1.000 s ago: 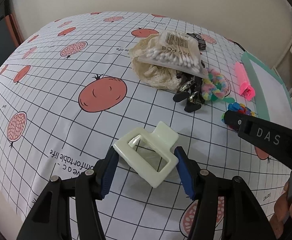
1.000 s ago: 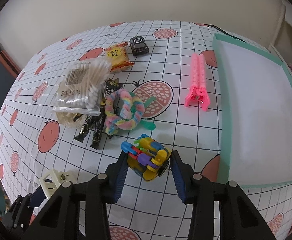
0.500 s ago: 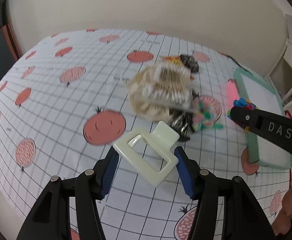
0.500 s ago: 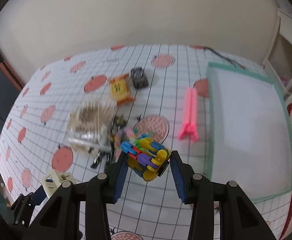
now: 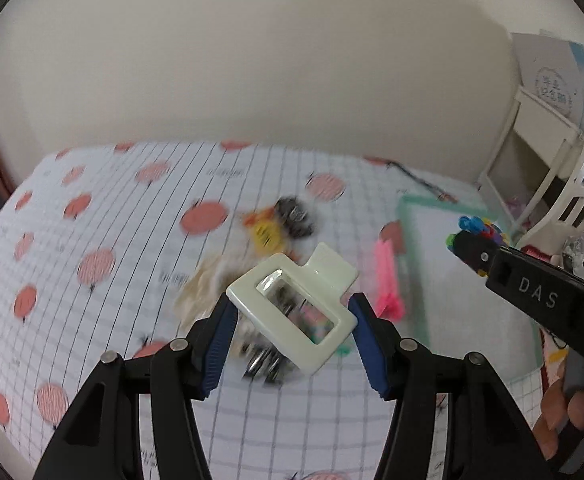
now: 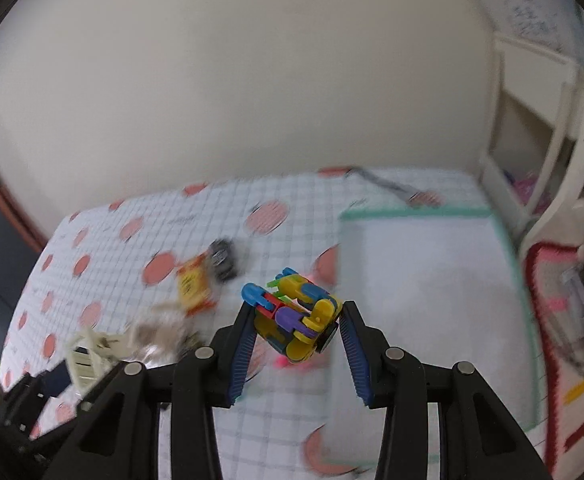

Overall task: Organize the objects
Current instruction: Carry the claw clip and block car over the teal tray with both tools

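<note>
Both loads are now up off the bench: a second ago we had the two grippers low over the checked cloth, and now both views sit much higher, tilted toward the wall, with the background motion-blurred, so we're mid-carry. Left gripper (image 5: 292, 322) has its jaws closed partway on the cream hair claw (image 5: 292, 308), blue pads pressing its two short ends; same grip as before, no slip visible. Right gripper (image 6: 294, 330) holds the multicolour linked toy (image 6: 294, 318) the same way, jaws pinched on its sides, and in the left view it already hangs above the green-rimmed tray (image 5: 408, 248). We read that as pick done for both and transport to the tray in hand; nothing is in the tray yet, its white floor is bare. Left on the bench (image 5: 112, 208): pink comb-like clip (image 5: 388, 280) just beside the tray's rim, yellow snack packet (image 5: 266, 234), small dark toy car (image 5: 294, 216) touching it, and a blurred heap under the claw that we can't resolve. Materials: claw is glossy rigid plastic, rectangular open frame with a flat tab, hard and slick, so the pads need steady pressure. Toy is a bundle of rounded plastic links, jointed, likely to shift if squeezed unevenly. Cloth is thin printed fabric, grid with red fruit. Tray is a flat, shallow lipped rectangle, so release can be low.
</note>
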